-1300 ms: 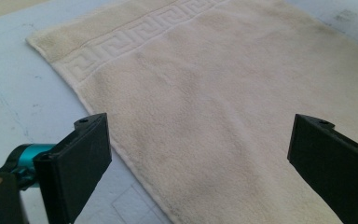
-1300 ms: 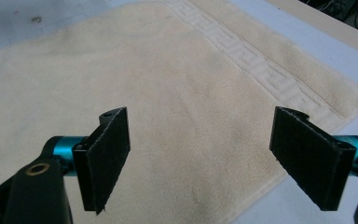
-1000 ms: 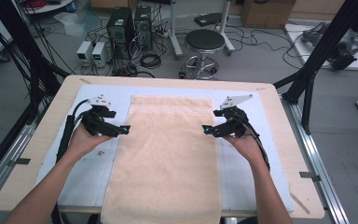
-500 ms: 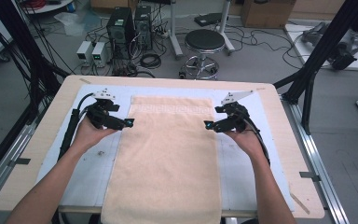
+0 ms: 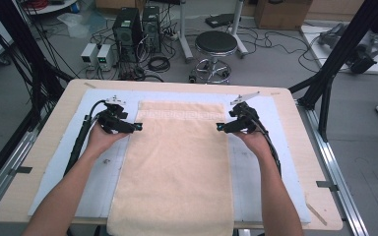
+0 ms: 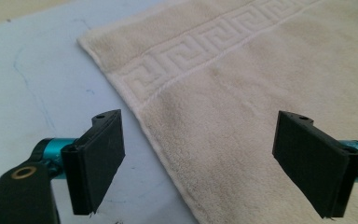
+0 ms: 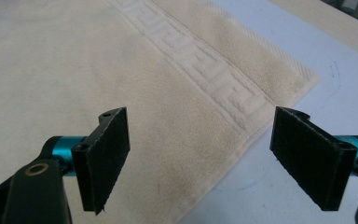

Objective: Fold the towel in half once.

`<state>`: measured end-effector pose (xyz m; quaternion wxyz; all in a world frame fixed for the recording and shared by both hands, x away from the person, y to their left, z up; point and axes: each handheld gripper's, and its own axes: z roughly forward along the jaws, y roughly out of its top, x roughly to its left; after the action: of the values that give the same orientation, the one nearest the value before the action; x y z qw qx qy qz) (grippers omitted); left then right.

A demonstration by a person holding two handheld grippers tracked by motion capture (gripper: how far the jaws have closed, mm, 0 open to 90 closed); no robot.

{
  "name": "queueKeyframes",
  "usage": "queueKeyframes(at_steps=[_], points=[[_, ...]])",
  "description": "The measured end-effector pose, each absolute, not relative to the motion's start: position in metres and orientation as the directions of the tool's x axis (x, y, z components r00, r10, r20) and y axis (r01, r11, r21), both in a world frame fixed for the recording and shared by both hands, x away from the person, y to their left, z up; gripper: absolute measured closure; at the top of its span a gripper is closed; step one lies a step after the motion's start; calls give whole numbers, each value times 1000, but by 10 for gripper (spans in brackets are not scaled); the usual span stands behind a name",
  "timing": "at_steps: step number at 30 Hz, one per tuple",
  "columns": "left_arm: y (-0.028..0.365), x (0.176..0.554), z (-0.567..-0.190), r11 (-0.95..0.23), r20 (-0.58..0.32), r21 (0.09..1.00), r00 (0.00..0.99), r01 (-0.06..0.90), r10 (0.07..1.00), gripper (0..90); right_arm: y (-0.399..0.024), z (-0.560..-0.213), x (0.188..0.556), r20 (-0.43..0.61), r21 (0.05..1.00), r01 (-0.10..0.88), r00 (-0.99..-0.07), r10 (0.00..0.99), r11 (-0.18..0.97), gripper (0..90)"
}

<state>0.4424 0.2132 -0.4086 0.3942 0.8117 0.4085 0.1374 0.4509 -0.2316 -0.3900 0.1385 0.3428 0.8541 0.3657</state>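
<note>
Fingers wide, both: left gripper [image 5: 139,127] closing, right gripper [image 5: 218,127] | towel [image 5: 177,162]: beige terry, rectangular, key-pattern band

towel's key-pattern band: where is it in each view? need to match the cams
High view: the key-pattern band runs across the towel's far end, between the two hand-held grippers.
Left gripper view: it runs diagonally from centre-left to the top right, above the jaws.
Right gripper view: it runs diagonally from the top centre down to the right.
Shared landmark: the pale blue mat beside the towel's edge.
</note>
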Motion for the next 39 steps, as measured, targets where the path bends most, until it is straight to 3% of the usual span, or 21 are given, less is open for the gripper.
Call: queueKeyframes(at_steps=[8,13,18,20,22,25,29,39], points=[[207,450,-428,-367,-99,712,604,598,791,209,-228,-414,460,20,698,527,-692,722,485,198],[203,451,-436,-389,-87,688,602,612,794,276,-234,-428,461,45,685,563,-666,744,462,347],[202,449,-434,-402,-44,686,585,606,810,431,-235,-436,459,46,670,578,-659,750,467,497],[202,449,-433,-405,-52,688,597,603,800,584,-232,-435,459,44,664,568,-678,733,485,590],[201,449,-432,-399,-56,686,591,608,805,619,-229,-433,458,42,657,558,-699,714,507,682],[200,448,-432,-389,-99,683,606,618,790,767,-227,-432,458,65,648,565,-709,702,511,792],[201,448,-431,-384,-112,682,608,623,786,842,-225,-427,456,79,652,560,-721,689,511,816],[215,432,-395,-375,-106,755,664,538,740,848,-238,-391,441,139,721,528,-745,653,449,827]])
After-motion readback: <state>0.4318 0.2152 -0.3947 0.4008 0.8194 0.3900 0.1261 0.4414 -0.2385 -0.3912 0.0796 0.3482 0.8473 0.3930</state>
